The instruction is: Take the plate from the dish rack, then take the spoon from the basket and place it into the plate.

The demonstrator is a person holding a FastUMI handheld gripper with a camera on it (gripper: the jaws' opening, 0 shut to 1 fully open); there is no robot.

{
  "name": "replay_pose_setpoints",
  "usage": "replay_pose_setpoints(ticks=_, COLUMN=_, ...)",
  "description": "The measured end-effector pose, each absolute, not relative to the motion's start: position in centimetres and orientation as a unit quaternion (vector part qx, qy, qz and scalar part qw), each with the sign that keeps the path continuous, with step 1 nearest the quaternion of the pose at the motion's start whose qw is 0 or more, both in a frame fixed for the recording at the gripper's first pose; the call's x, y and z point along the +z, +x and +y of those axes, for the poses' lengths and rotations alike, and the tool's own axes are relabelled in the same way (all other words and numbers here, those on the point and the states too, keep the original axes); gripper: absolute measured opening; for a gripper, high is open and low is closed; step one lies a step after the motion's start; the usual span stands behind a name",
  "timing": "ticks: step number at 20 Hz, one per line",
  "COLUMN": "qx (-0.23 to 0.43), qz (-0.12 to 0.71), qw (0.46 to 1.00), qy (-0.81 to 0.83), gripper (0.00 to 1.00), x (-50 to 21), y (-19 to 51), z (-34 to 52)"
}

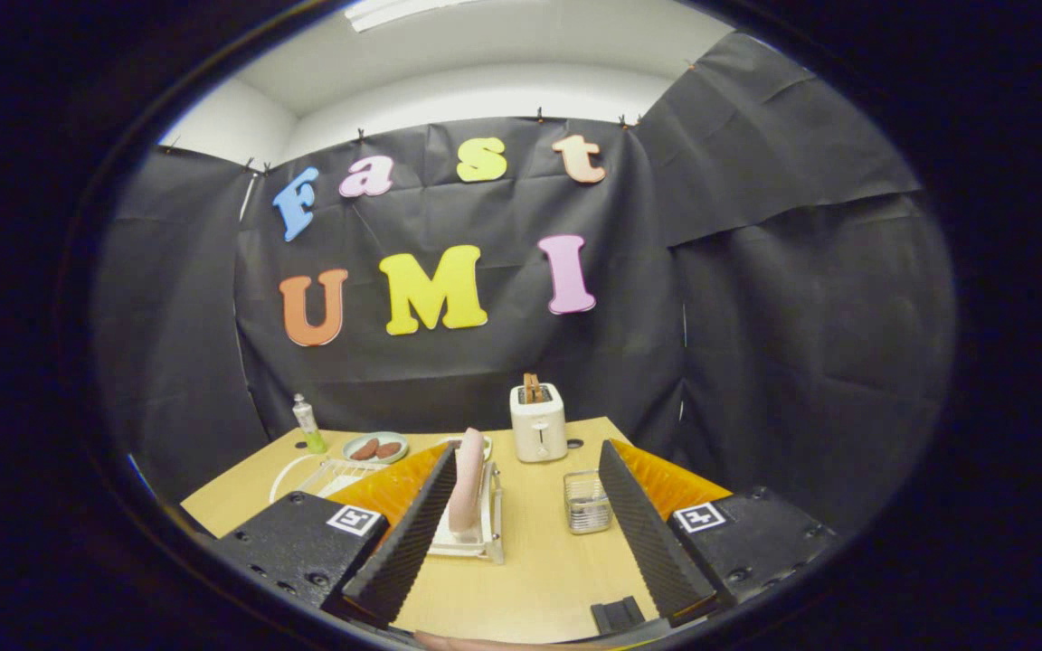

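- Surface: a light wood-grain table, smooth and matte. Black cloth walls close the booth behind and to both sides; white wall and ceiling show above the cloth.
- Gripper: fingers spread wide, holding nothing. Inner faces are ribbed. They hover above the table's near edge, aimed at the far edge.
- Rack: white wire frame on a pale tray, near the table's middle, just inside the left finger.
- Plate: pink, standing on edge in the rack, seen edge-on as a narrow upright oval. Long axis vertical, with its faces turned to the table's left and right sides. It sits between the fingers, close beside the left one; contact cannot be told.
- Basket: small, square, wire mesh, metallic, upright, just inside the right finger. The spoon cannot be made out in it.
- Toaster: white, boxy with rounded corners, at the far edge, brown slices standing in the slots.
- Dish: pale green, round, near the far left corner, with two brown oval pieces on it.
- Bottle: slim, green and white, upright at the far left corner.
- Small black block at the near edge.
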State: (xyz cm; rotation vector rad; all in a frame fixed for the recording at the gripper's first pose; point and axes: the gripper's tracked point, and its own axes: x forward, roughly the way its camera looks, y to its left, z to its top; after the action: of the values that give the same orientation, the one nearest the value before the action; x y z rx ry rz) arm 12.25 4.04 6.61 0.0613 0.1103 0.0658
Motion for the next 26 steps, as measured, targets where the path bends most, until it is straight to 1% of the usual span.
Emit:
replay_pose_setpoints(ticks=4, qx=0.045, qz=0.128, qw=0.991, qy=0.01, gripper=1.0, x=7.7, y=18.6, z=7.0)
replay_pose_setpoints(ticks=7, qx=0.061, qz=0.225, qw=0.972, qy=-0.012, gripper=1.0, x=5.9, y=23.0, z=9.9)
replay_pose_setpoints(ticks=10, qx=0.049, qz=0.308, qw=0.95, qy=-0.027, gripper=1.0, x=3.6, y=26.6, z=11.9)
replay_pose_setpoints(ticks=12, qx=0.028, qz=0.329, qw=0.943, qy=-0.049, gripper=1.0, x=3.1, y=28.6, z=12.6)
replay_pose_setpoints(ticks=13, qx=0.007, qz=0.337, qw=0.94, qy=-0.06, gripper=1.0, x=2.8, y=29.5, z=12.6)
replay_pose_setpoints(ticks=15, qx=-0.036, qz=0.341, qw=0.937, qy=-0.07, gripper=0.93, x=2.4, y=31.5, z=12.0)
replay_pose_setpoints(ticks=16, qx=-0.048, qz=0.349, qw=0.932, qy=-0.084, gripper=0.86, x=2.0, y=32.5, z=12.0)
replay_pose_setpoints(ticks=19, qx=-0.07, qz=0.384, qw=0.913, qy=-0.119, gripper=0.72, x=1.0, y=33.4, z=12.8)
replay_pose_setpoints(ticks=21, qx=-0.078, qz=0.41, qw=0.899, qy=-0.134, gripper=0.7, x=0.3, y=33.5, z=13.0)
replay_pose_setpoints(ticks=23, qx=-0.104, qz=0.44, qw=0.881, qy=-0.141, gripper=0.64, x=-0.9, y=33.6, z=12.4)
replay_pose_setpoints(ticks=26, qx=-0.113, qz=0.473, qw=0.861, qy=-0.147, gripper=0.55, x=-1.9, y=34.0, z=11.9)
